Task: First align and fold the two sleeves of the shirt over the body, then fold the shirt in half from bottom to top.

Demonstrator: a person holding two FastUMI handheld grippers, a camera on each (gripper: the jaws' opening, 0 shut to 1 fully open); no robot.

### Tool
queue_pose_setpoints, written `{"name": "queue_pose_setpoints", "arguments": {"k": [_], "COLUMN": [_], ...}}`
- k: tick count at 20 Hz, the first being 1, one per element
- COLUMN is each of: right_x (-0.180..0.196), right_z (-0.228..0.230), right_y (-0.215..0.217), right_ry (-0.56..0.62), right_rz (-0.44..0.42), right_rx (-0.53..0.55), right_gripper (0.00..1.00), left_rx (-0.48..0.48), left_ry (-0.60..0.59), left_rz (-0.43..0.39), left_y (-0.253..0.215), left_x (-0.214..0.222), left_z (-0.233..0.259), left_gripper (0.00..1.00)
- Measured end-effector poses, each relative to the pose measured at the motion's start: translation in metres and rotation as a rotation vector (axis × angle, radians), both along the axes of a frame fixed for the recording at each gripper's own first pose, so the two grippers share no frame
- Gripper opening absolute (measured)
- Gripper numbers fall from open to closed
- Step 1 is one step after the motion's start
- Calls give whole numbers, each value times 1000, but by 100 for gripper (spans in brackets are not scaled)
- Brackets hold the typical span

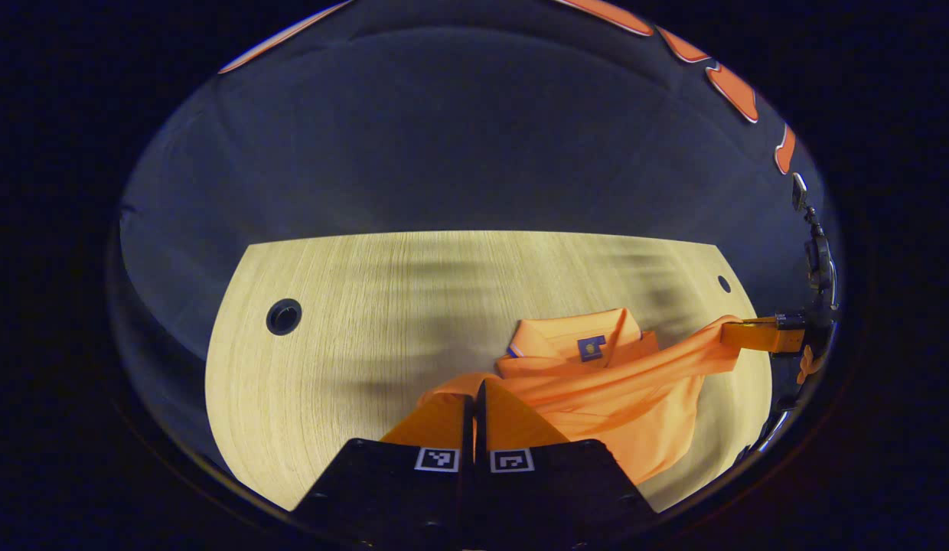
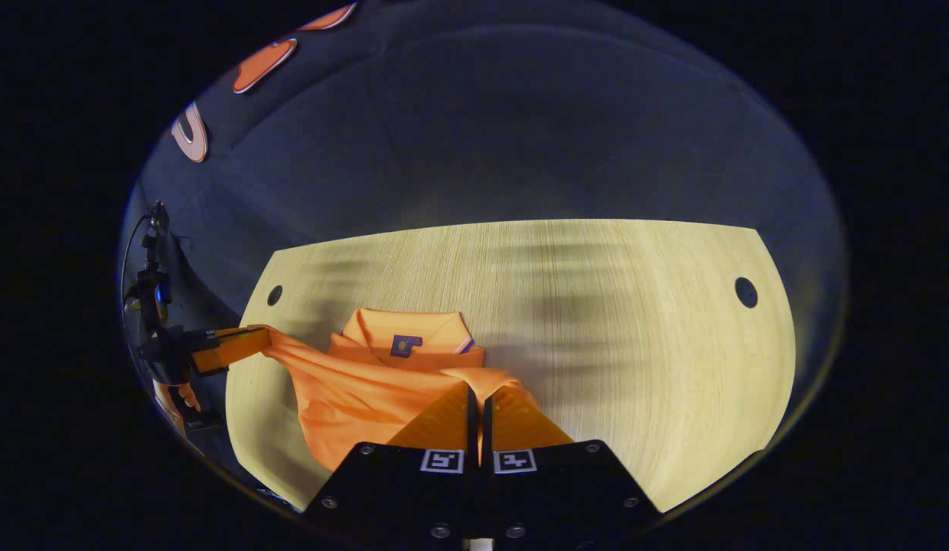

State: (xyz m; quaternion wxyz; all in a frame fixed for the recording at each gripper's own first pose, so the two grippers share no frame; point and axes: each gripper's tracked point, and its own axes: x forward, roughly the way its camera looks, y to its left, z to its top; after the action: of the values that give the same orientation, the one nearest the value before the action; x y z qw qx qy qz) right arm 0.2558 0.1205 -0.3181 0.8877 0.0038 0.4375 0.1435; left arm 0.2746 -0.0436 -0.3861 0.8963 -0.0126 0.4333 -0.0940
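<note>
Left gripper (image 1: pixel 474 394) has its fingers pressed together on a corner of the orange shirt (image 1: pixel 620 398), the pinched cloth all but hidden between the tips. Right gripper (image 2: pixel 478 398) likewise clamps a fold of the shirt at its own near edge. Across the wooden table (image 1: pixel 352 337) the shirt lies rumpled, collar (image 1: pixel 578 340) toward the far side, its lower part cut off behind the fingers. In the left gripper view the right gripper sits far off at the table's edge, stretching the fabric taut.
</note>
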Motion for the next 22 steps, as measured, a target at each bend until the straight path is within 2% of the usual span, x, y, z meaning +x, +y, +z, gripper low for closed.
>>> {"name": "queue_pose_setpoints", "arguments": {"k": [5,8,11,12,16,17,22], "right_x": [8,16,20,19,22,22,20], "right_z": [-48,-56,-62,-64,-67,-65,-43], "right_y": [8,6,-1,-3,-12,-12,-20], "right_ry": [60,69,71,78,60,52,2], "right_rz": [-12,-53,-81,-80,-109,-121,-144], "right_rx": [-26,-20,-36,-39,-67,-55,-43], "right_gripper": [1,2,13,20,84,100,99], "left_rx": [23,32,21,16,-4,-4,4], "left_ry": [22,56,58,52,43,35,-48], "left_rz": [14,5,12,17,28,32,41], "left_y": [2,3,2,3,-3,-1,-1], "left_x": [14,12,15,16,16,17,22], "left_z": [-30,-46,-55,-52,-52,-50,-21], "left_gripper": [1,2,12,29,95,98,97]}}
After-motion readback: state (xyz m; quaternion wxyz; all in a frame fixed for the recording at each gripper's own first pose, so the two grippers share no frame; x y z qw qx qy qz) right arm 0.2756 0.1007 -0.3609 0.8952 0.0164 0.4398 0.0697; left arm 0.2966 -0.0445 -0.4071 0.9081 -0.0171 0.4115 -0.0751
